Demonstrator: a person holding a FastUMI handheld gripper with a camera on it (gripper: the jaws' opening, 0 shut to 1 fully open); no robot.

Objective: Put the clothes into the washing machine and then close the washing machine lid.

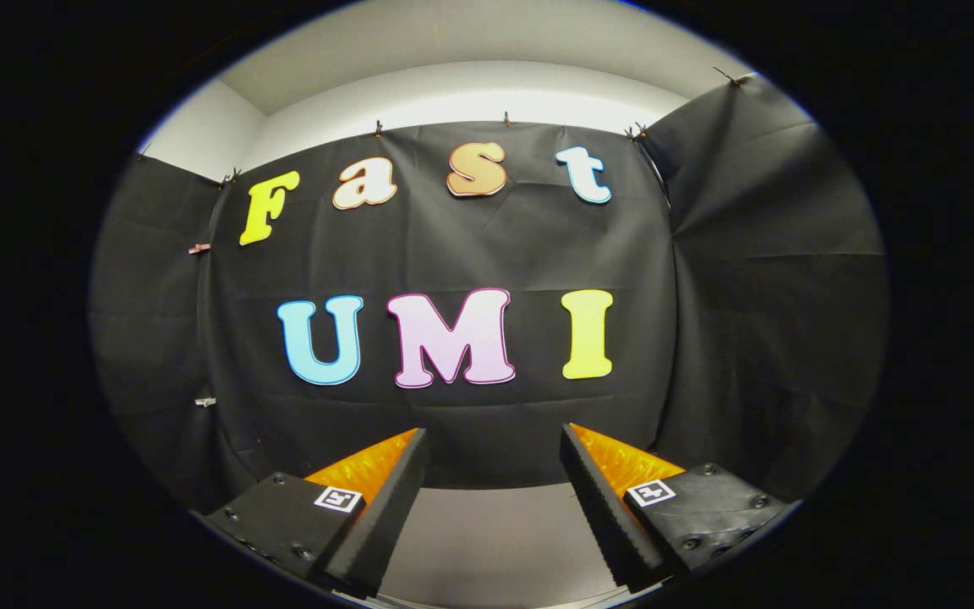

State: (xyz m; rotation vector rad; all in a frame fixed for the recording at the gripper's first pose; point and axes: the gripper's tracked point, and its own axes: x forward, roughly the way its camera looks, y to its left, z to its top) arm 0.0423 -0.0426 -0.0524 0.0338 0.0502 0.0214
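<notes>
Gripper point(495, 444) raised and level, facing the booth's black cloth wall point(453, 245). Fingers point(385, 499) stand well apart — nothing between them, nothing touching either one. Each finger base carries a small square black-and-white marker tag point(339, 498); its pattern is not legible as writing. Between the fingers, toward 6 o'clock, a pale flat surface point(495, 533) runs up to the foot of the cloth. At 12 o'clock, above the cloth, a white wall point(453, 93). Small clips point(199, 248) pin the cloth at 9 o'clock. Location of clothes and washing machine — cannot tell.
</notes>
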